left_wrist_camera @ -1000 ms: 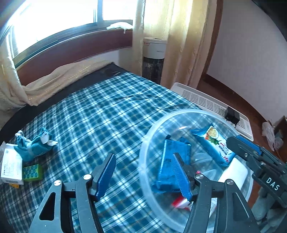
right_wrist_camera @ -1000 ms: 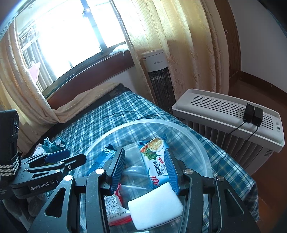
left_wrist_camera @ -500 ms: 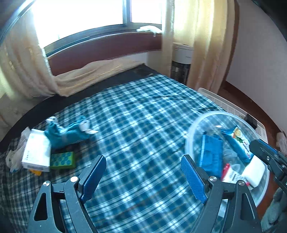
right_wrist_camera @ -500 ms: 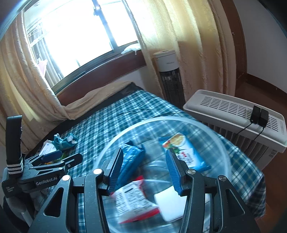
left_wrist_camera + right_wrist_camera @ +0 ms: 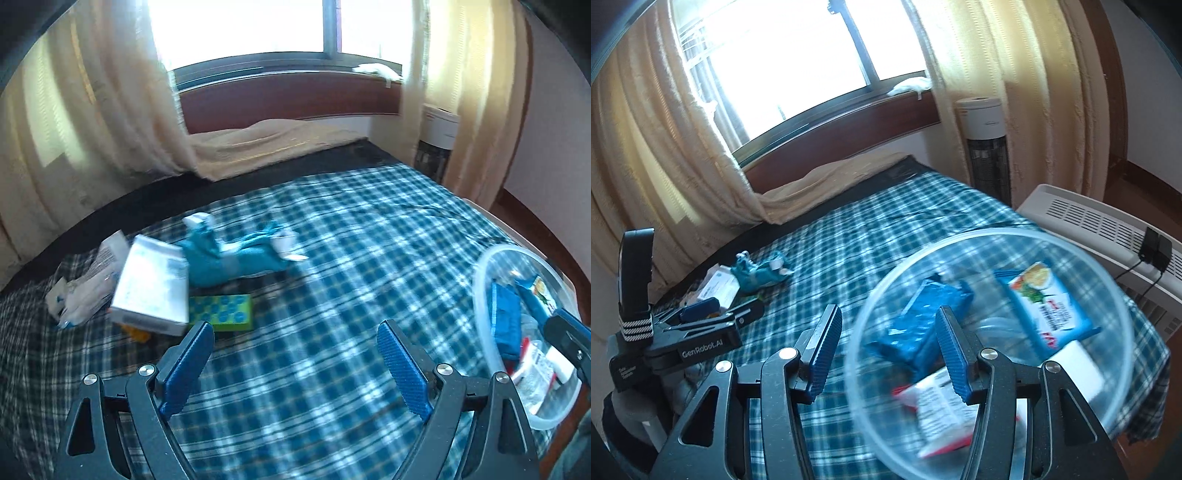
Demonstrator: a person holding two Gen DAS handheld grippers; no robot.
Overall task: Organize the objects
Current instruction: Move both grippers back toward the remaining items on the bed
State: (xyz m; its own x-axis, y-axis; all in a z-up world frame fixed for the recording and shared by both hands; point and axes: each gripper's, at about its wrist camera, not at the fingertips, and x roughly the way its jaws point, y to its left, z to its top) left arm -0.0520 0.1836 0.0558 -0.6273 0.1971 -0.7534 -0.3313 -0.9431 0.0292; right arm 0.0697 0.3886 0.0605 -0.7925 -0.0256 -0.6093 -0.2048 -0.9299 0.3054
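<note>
Left gripper (image 5: 295,363): jaws spread wide and opening, nothing between them but checked bedcover (image 5: 332,258). Right gripper (image 5: 886,354): jaws moderately apart and opening; the near rim of the clear bowl (image 5: 1108,291) appears to pass between them in the right wrist view, but contact with the pads cannot be confirmed

Governing relation: the loose items lie in the left-centre of the left wrist frame, up and left of the left gripper, which is the nearer tool. Closest is the green dotted box (image 5: 221,312), just beyond the left fingertip, long axis running left to right across the frame. The white carton (image 5: 151,288) overlaps its left end and tilts over it. The teal cloth bundle (image 5: 236,258) lies behind both, stretched left to right. A crumpled clear wrapper (image 5: 81,291) sits at far left

The bowl occupies the lower right edge of the left wrist frame. It holds a blue packet (image 5: 923,317), a noodle packet (image 5: 1045,302) and a red-and-white sachet (image 5: 934,410)

Judgement: the carton obstructs a clean grasp of the green box; no obstacle lies on the open cover between gripper and pile
</note>
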